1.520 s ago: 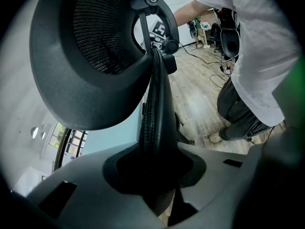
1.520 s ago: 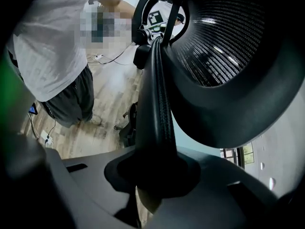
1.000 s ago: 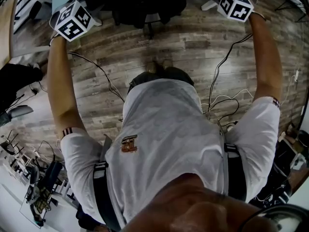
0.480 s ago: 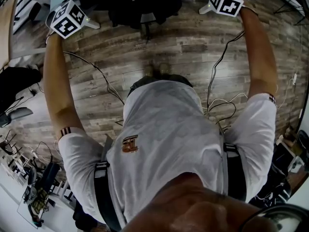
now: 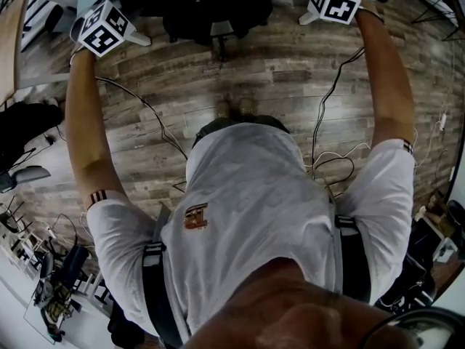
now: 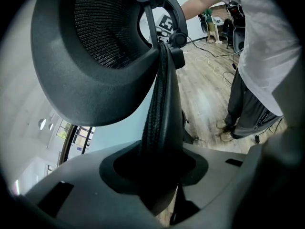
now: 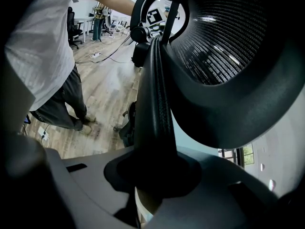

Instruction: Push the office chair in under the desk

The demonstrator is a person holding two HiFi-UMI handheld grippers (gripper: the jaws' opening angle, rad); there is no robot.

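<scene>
The back rim [image 7: 159, 94] of the office chair [image 7: 228, 70] is pinched between the right tongs [image 7: 155, 173] and is loosely straddled by the left tongs [image 6: 161, 175], just spread wider.

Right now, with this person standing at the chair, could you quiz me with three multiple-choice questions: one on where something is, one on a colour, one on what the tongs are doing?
1. Where is the office chair?
A) ahead of the person, between the outstretched arms
B) behind the person
C) tipped over on the floor

2. What colour is the chair?
A) red
B) black
C) white

3. What are the right tongs doing?
A) hanging open and empty
B) holding a cable
C) closed on the backrest's edge

Answers:
1 A: the head view shows it just beyond both arms.
2 B: it is black in every view.
3 C: the right gripper view shows the edge running down between the jaws.
</scene>
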